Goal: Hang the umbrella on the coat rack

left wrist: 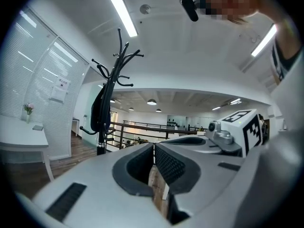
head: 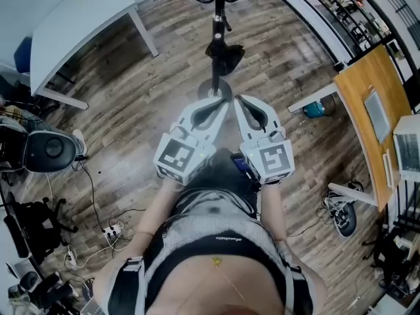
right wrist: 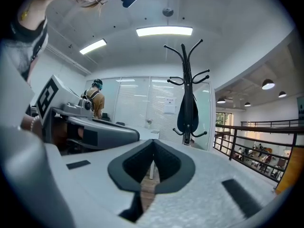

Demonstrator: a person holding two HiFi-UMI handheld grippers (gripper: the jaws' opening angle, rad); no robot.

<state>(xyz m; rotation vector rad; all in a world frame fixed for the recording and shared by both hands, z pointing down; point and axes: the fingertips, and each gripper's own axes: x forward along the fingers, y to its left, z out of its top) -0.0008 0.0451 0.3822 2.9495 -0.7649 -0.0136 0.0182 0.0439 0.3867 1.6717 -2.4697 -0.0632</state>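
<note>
The black coat rack (head: 217, 18) stands on the wood floor straight ahead of me. A folded black umbrella (head: 225, 54) hangs on it from a hook. In the left gripper view the rack (left wrist: 114, 75) is at the left with the umbrella (left wrist: 100, 109) against its pole. The right gripper view has the rack (right wrist: 185, 70) right of centre, the umbrella (right wrist: 188, 112) hanging down it. My left gripper (head: 222, 104) and right gripper (head: 237, 101) are side by side, level, pointing at the rack and well short of it. Both are shut with nothing between the pads (left wrist: 164, 161) (right wrist: 164, 159).
A white table (head: 79, 25) stands at the far left, and an orange desk (head: 367, 104) is at the right. Cables and a power strip (head: 111, 230) lie on the floor at the left by a black chair (head: 46, 151). Shoes (head: 344, 216) lie at the right. A person (right wrist: 95, 99) stands far off.
</note>
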